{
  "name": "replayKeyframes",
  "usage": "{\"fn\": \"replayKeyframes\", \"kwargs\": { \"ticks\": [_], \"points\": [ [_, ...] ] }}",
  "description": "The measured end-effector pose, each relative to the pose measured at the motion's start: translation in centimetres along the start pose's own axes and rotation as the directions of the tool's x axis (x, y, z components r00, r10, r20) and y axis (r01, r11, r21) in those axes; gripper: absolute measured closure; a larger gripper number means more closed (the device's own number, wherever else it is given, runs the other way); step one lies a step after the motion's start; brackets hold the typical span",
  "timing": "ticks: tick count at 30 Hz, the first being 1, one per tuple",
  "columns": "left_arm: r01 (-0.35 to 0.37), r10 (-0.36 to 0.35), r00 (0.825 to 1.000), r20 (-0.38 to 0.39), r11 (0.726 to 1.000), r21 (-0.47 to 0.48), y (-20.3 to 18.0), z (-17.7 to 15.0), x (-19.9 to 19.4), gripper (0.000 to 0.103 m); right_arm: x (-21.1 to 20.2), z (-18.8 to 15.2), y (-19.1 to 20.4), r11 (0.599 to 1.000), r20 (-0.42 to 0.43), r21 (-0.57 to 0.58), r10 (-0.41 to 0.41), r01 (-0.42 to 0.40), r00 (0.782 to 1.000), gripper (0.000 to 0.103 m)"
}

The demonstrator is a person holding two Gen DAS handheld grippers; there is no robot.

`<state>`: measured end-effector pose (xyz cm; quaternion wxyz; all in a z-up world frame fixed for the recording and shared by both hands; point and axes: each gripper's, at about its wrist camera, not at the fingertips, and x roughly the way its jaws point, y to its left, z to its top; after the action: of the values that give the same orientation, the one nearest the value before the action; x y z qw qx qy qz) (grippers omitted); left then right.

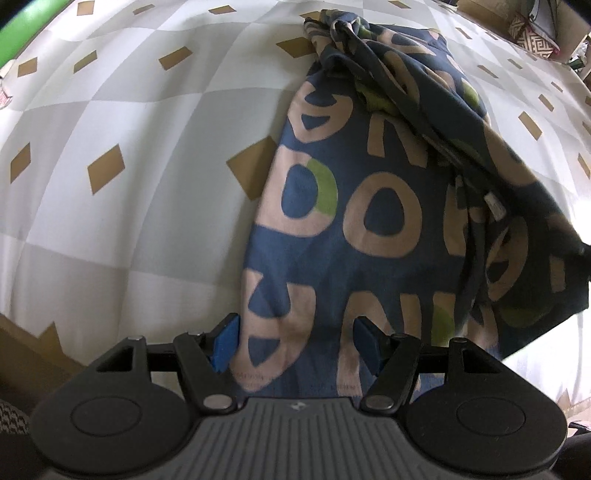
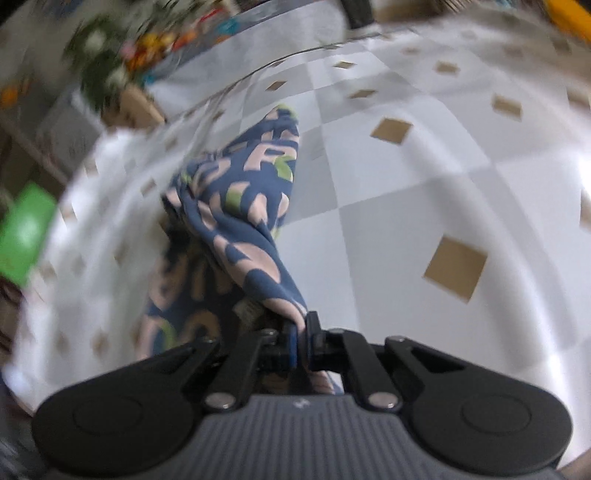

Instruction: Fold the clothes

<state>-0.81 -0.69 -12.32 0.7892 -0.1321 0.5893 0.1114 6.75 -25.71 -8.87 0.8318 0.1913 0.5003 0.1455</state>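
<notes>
A dark blue garment [image 1: 369,206] printed with big beige and green letters lies crumpled on a white-and-grey checked sheet [image 1: 129,110]. My left gripper [image 1: 295,343] points down at its near end. The jaws stand apart, the left blue pad at the cloth's left edge and the right pad over the fabric, not pinching it. In the blurred right wrist view, my right gripper [image 2: 303,332] is shut on a fold of the garment [image 2: 251,229]. The cloth rises from the sheet [image 2: 406,206] up to the closed fingers.
A green bar [image 1: 33,22] runs along the far left corner, and a patterned box [image 1: 535,37] sits past the sheet's far right. A brown cardboard edge [image 1: 29,354] borders the near left. In the right wrist view, blurred colourful clutter [image 2: 122,55] and a green object [image 2: 26,232] lie to the left.
</notes>
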Motion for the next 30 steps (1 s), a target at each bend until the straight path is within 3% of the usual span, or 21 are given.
{"fn": "replayKeyframes", "kwargs": {
  "ticks": [4,8,11,13,18,22,26,30],
  "points": [
    [0.003,-0.003,1.000,0.001,1.000,0.014,-0.3,-0.9,-0.1,0.038,-0.6,-0.3,-0.9,0.992,0.005,0.100,0.081,-0.081,0.997,0.098],
    [0.002,-0.002,1.000,0.002,1.000,-0.007,0.0,-1.3,-0.1,0.038,-0.9,-0.7,-0.4,0.998,0.031,0.026,-0.058,0.057,0.998,0.093],
    [0.008,-0.008,1.000,0.001,1.000,-0.026,0.3,-1.6,-0.2,0.038,-1.2,-1.0,-0.4,0.984,0.060,-0.014,-0.176,0.177,0.982,0.087],
    [0.011,-0.011,1.000,0.001,0.999,-0.036,0.4,-1.7,-0.3,0.038,-1.7,-1.2,0.3,0.975,0.096,-0.077,-0.201,0.209,0.975,0.085],
    [0.019,-0.018,1.000,0.014,0.997,-0.071,0.7,-1.8,-0.6,0.038,-2.7,-2.1,2.8,0.960,0.127,-0.245,-0.107,0.136,0.986,0.082],
    [0.018,-0.016,1.000,0.015,0.996,-0.085,0.9,-1.8,-0.6,0.038,-1.8,-3.6,5.0,0.910,0.081,-0.402,-0.075,0.101,0.994,0.082],
    [0.018,-0.017,1.000,0.012,0.995,-0.096,1.0,-1.7,-0.4,0.038,0.2,-5.4,6.3,0.847,0.011,-0.523,-0.111,0.100,0.994,0.082],
    [0.022,-0.021,1.000,0.010,0.995,-0.100,1.0,-1.6,-0.3,0.038,2.0,-6.8,6.5,0.808,-0.030,-0.578,-0.164,0.117,0.986,0.082]
  ]
}}
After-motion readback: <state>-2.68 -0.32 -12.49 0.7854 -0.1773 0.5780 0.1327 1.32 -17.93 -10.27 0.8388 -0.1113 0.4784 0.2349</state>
